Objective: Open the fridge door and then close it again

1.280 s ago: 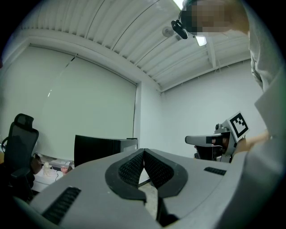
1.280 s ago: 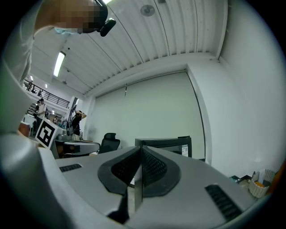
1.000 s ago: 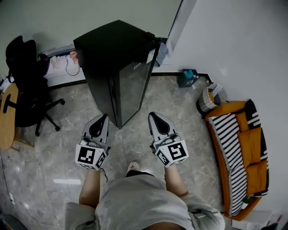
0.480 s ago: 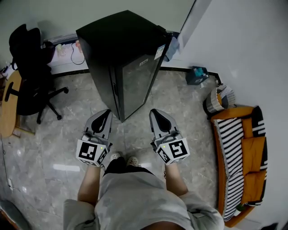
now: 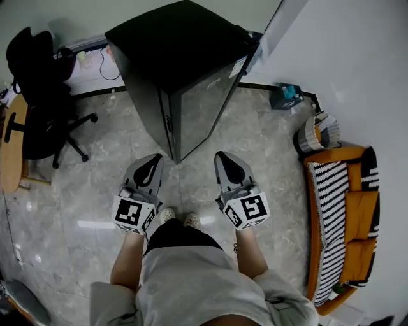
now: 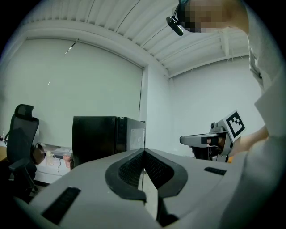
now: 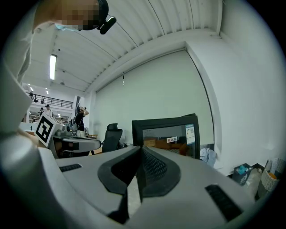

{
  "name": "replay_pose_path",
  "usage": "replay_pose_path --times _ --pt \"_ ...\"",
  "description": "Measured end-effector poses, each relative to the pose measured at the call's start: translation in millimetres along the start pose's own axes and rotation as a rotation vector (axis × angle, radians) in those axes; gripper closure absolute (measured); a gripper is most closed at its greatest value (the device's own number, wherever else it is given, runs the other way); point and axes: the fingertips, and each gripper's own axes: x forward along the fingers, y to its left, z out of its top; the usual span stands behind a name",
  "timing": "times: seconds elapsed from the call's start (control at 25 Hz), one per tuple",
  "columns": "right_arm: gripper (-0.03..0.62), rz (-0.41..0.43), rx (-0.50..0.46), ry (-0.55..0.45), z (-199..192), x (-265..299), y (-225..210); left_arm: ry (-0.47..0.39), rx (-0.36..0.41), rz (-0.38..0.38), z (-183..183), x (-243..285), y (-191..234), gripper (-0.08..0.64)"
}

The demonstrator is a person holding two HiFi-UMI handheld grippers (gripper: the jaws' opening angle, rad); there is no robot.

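A: What is at the far left?

B: A wooden table at the left edge. Just beyond it is a black chair on wheels, on the grey floor.

A: And the left gripper?

B: The left gripper is held near, in front of the person, and it points toward the fridge. Its jaws are clenched, tip on tip, and nothing is between them.

A: Where is the fridge?

B: The fridge is black and tall. It stands far, in the middle, close to the far wall, with one corner turned to the person. Its door is the glass side to the right of that corner. It lies flat on the body, so it is closed. Both grippers are apart from the fridge and neither touches it.

A: The right gripper?

B: The right gripper is beside the left one, equally near, and also points to the fridge. Its jaws are pressed together too, and they are empty. Between the two grippers, a little nearer, I see the shoes of the person.

A: What is further right?

B: A small teal box at the foot of the right wall, then a striped basket. Nearer than these is an orange sofa with a striped cover, along the same wall.
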Motion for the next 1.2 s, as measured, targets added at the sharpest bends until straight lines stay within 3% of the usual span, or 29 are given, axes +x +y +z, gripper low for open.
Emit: replay_pose_path --times 0.64,0.92,1.2 --pt "0.569 -0.032 0.083 0.131 -74 18 -3 0.155 -0.058 -0.046 -82 20 11 0.545" --pt "0.569 -0.044 0.089 0.144 -86 19 -5 0.197 -0.059 -0.085 -107 39 14 0.545" --pt "0.569 -0.062 0.089 0.153 -91 18 -9 0.223 -0.064 -0.065 -121 72 33 0.541"
